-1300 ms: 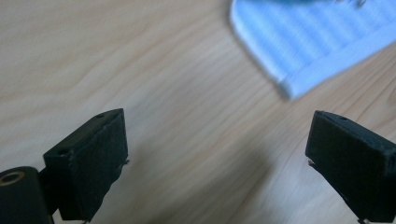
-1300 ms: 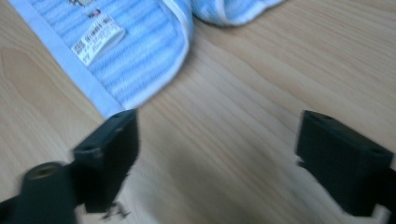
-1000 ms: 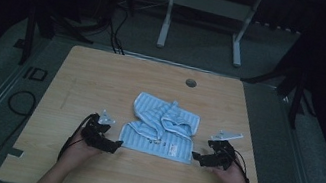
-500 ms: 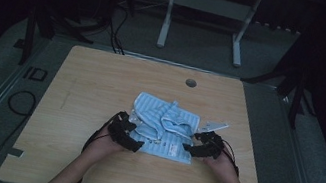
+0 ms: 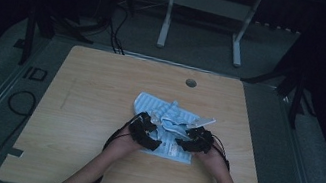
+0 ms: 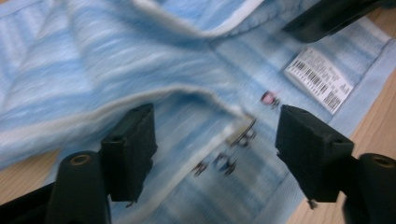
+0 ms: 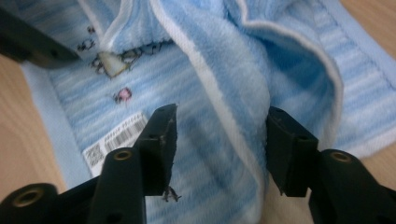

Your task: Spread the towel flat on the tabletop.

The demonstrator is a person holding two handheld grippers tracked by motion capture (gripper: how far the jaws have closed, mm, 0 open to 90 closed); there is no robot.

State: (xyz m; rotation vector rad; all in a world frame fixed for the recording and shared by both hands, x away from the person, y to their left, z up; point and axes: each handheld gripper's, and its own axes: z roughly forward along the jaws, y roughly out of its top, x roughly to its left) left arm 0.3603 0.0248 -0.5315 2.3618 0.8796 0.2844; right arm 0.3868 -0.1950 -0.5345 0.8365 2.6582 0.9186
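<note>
We'd both hand-held grippers, left (image 5: 156, 132) & right (image 5: 184, 140), jaws apart and just closing round the towel's (image 5: 167, 114) near folds, needing deeper bites w/ one layer each.

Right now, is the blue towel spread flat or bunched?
Bunched. The blue striped towel lies crumpled on the table, white-edged folds humped above its flat layer with the barcode label.

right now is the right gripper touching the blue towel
Cannot tell. In the right gripper view the right gripper straddles a raised fold of the towel, its jaws just closing, but no pad plainly presses it.
</note>
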